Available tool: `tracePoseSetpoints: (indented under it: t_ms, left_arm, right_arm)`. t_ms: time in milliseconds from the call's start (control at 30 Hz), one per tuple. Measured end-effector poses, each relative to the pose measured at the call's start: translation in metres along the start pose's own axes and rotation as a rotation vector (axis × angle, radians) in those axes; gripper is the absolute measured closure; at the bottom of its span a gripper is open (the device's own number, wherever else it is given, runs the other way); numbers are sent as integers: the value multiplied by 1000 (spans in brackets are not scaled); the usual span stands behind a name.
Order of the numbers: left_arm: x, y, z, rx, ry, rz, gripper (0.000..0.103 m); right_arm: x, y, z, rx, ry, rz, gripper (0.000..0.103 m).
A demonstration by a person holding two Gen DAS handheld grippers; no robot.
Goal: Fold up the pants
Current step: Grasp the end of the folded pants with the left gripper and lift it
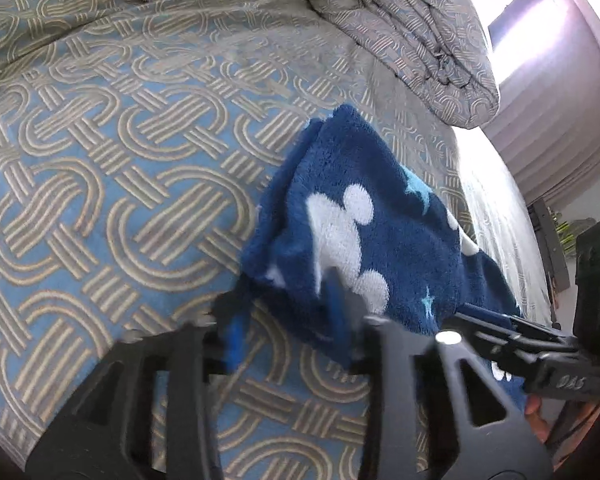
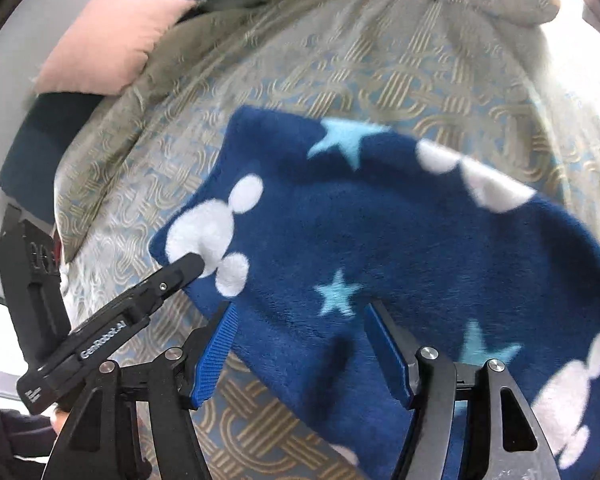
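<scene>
The right hand-held gripper (image 2: 300,344) stands spread around a fold of the blue fleece pants (image 2: 400,248); the left hand-held gripper (image 2: 194,264) pinches their corner. The pants hang lifted over the patterned bed (image 1: 120,200), a pink pillow (image 2: 112,40) beyond.

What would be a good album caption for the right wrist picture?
Blue fleece pants with stars, pinched by the left gripper above the patterned bed cover, right gripper open.

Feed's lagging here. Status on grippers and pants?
Left gripper shut on pants corner. Right gripper open around pants edge. Pants lifted over bedspread. Nothing blocking.
</scene>
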State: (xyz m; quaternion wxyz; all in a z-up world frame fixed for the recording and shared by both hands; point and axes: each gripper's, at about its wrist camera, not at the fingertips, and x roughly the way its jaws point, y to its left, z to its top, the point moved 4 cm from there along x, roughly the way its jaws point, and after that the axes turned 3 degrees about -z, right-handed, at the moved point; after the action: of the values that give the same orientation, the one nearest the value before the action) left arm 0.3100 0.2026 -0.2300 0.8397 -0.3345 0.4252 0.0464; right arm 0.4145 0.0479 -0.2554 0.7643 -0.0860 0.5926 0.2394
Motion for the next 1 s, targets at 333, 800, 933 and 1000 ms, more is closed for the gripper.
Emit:
tracePoseSetpoints:
  t_ms: [333,800,933,1000]
  left_arm:
    - [10,4,14,-80,29,-34,85]
    - [-20,-54,23,81,-54,61,85]
    - [-21,-73,23,130,-58,86,85]
    - [-21,-86,21,156,-53,91,85]
  right_arm:
    - [-21,-29,-14,65,-8,-27,36]
    - [-38,-92,-39,270,-15,72,36]
    - [-35,-118,-44,321,-13,47,36]
    - [-22,-125,-48,305,39,61,36]
